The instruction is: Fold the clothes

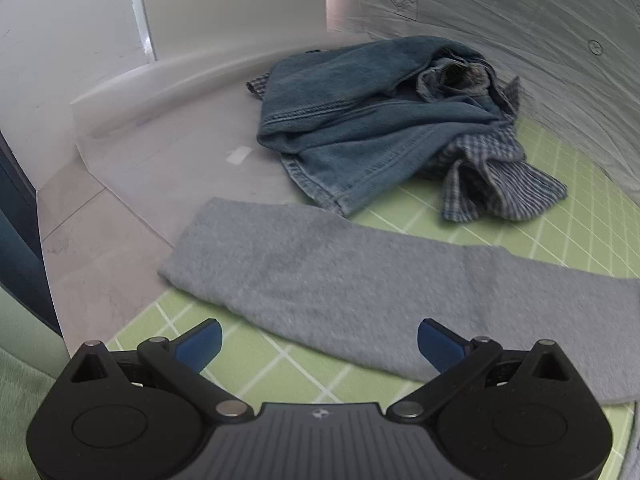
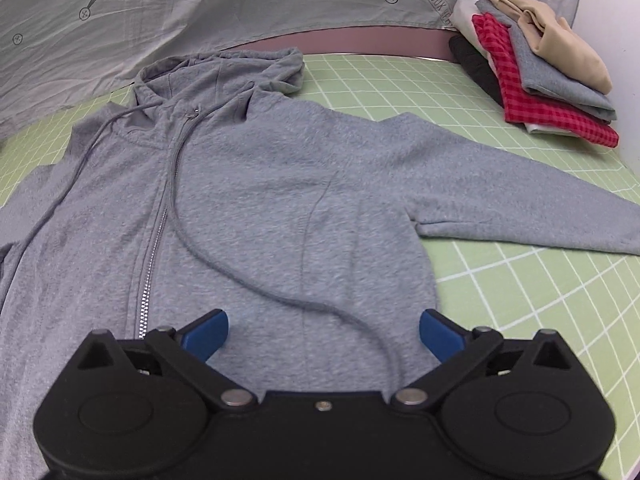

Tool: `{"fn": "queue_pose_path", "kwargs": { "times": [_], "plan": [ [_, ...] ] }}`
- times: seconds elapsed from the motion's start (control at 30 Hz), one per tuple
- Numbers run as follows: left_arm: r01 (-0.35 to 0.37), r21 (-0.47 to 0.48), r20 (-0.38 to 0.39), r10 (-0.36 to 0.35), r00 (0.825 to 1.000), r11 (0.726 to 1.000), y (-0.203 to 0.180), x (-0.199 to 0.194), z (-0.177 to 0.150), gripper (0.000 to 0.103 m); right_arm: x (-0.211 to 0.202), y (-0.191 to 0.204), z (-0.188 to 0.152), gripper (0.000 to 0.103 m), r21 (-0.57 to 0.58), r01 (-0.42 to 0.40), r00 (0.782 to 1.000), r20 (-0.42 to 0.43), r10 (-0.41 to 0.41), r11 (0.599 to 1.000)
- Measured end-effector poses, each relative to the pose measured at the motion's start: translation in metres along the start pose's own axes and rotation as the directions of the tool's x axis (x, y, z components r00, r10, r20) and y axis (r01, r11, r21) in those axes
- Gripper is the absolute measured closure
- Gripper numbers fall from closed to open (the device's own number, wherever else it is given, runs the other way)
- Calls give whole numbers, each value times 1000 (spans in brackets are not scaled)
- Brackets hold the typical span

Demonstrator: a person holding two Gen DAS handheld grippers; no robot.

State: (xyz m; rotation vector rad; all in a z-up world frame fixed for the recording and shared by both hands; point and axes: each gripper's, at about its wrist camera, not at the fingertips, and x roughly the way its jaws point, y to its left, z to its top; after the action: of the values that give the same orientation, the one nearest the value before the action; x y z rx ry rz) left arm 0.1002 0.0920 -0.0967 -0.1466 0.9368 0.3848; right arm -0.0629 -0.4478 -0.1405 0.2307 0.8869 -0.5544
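Observation:
A grey zip hoodie (image 2: 248, 184) lies flat, front up, on the green grid mat (image 2: 520, 280), hood toward the far edge and one sleeve stretched out to the right. Its other sleeve (image 1: 320, 272) crosses the left wrist view. My right gripper (image 2: 324, 328) is open just above the hoodie's lower body, with the drawstring running between its blue pads (image 2: 208, 334). My left gripper (image 1: 318, 338) is open too, hovering at the near edge of the sleeve, holding nothing.
A crumpled pile of blue jeans (image 1: 360, 120) and a checked shirt (image 1: 496, 176) lies beyond the sleeve. A stack of folded clothes (image 2: 536, 68) sits at the far right corner. A printed grey sheet (image 2: 200, 8) hangs behind. The mat's left edge (image 1: 132, 324) meets floor.

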Motion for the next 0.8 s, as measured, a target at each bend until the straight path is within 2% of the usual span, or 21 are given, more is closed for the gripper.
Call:
{"fn": "queue_pose_path", "kwargs": {
  "times": [0.13, 0.27, 0.33, 0.37, 0.43, 0.53, 0.6, 0.67, 0.7, 0.73, 0.77, 0.8],
  "plan": [
    [-51, 35, -3, 51, 999, 998, 1, 25, 14, 0, 0, 4, 7, 0, 5, 44, 999, 1, -44, 999],
    [-60, 27, -23, 61, 998, 998, 10, 42, 17, 3, 0, 10, 11, 0, 1, 67, 997, -30, -67, 998],
    [-50, -5, -31, 50, 998, 999, 16, 47, 17, 12, -2, 13, 13, 0, 2, 64, 997, -36, -64, 998],
    [-38, -20, -37, 38, 999, 999, 19, 50, 16, 19, -3, 15, 13, 0, 1, 65, 997, -37, -65, 998],
    [-35, -28, -29, 34, 999, 999, 21, 49, 16, 26, -5, 18, 13, 0, -2, 67, 997, -38, -67, 998],
    [-32, -4, -10, 32, 999, 999, 19, 46, 16, 49, -5, 19, 12, 0, -1, 75, 996, -48, -75, 997],
    [-34, -8, 0, 34, 999, 999, 20, 45, 15, 72, -6, 19, 12, 0, 7, 77, 996, -51, -77, 997],
    [-32, -25, 3, 32, 999, 999, 22, 43, 15, 79, -6, 17, 12, 0, 21, 75, 996, -45, -74, 997],
    [-24, -36, 2, 24, 1000, 999, 24, 41, 15, 87, -6, 17, 12, 0, 27, 74, 997, -41, -73, 997],
    [-11, -45, 5, 11, 1000, 999, 25, 38, 15, 90, -7, 16, 12, 0, 35, 73, 997, -35, -72, 997],
    [7, -54, 10, -7, 1000, 999, 25, 33, 16, 99, -9, 14, 12, 0, 43, 72, 997, -29, -71, 996],
    [27, -57, 15, -27, 1000, 998, 25, 29, 17, 103, -10, 12, 12, 0, 52, 71, 997, -22, -69, 996]
  ]
}}
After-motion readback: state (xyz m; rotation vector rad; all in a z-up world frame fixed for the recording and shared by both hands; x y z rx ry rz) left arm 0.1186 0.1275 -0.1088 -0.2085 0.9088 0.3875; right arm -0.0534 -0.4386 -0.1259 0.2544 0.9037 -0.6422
